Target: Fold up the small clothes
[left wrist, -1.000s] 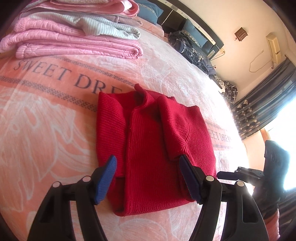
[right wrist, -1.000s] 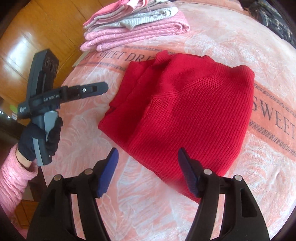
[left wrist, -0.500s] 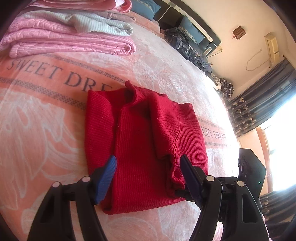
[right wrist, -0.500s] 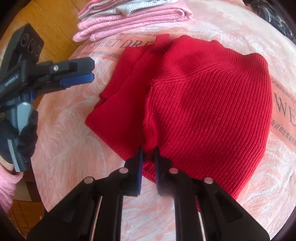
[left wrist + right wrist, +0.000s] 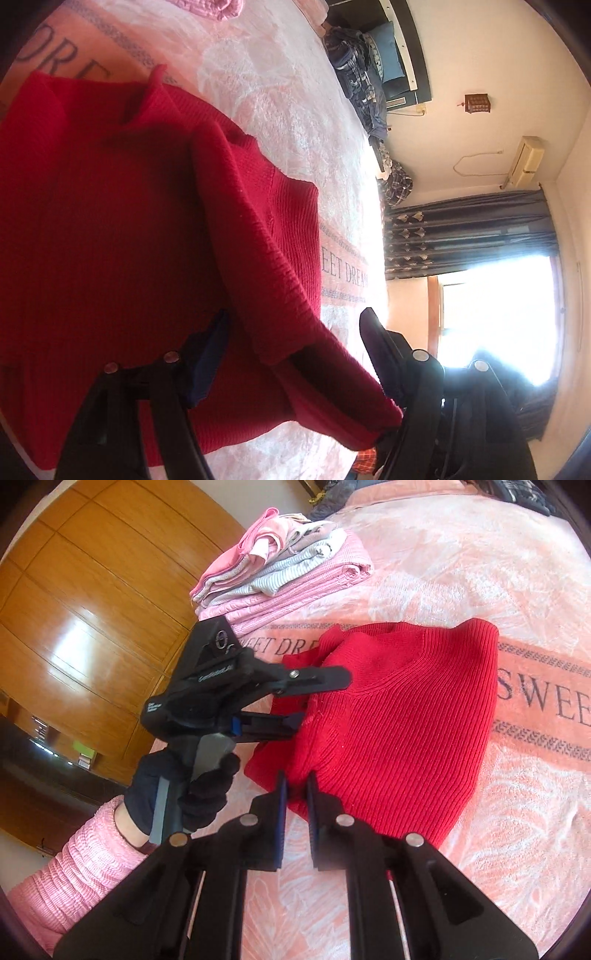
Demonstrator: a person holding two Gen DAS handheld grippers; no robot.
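A red knitted sweater (image 5: 402, 720) lies folded on the pink bedspread (image 5: 480, 572). My right gripper (image 5: 295, 779) is shut on its near hem, which is raised a little off the bed. In the left wrist view the sweater (image 5: 110, 221) fills the left half, and its lifted hem corner (image 5: 354, 410) runs to the lower right. My left gripper (image 5: 293, 317) is open, its fingers astride a fold of the fabric. Seen from the right wrist, the left gripper (image 5: 323, 698) straddles the sweater's left edge, held by a gloved hand (image 5: 192, 786) in a pink sleeve.
A stack of folded pink and grey clothes (image 5: 280, 576) sits at the bed's far left. Dark clothes (image 5: 354, 59) are heaped along the far side. A wooden wardrobe (image 5: 92, 609) stands past the bed's left edge. Dark curtains (image 5: 461, 236) hang beside a bright window.
My right gripper closed on the sweater's near hem and has lifted it. My left gripper moved in close over the sweater's left part, with fabric now between its open fingers.
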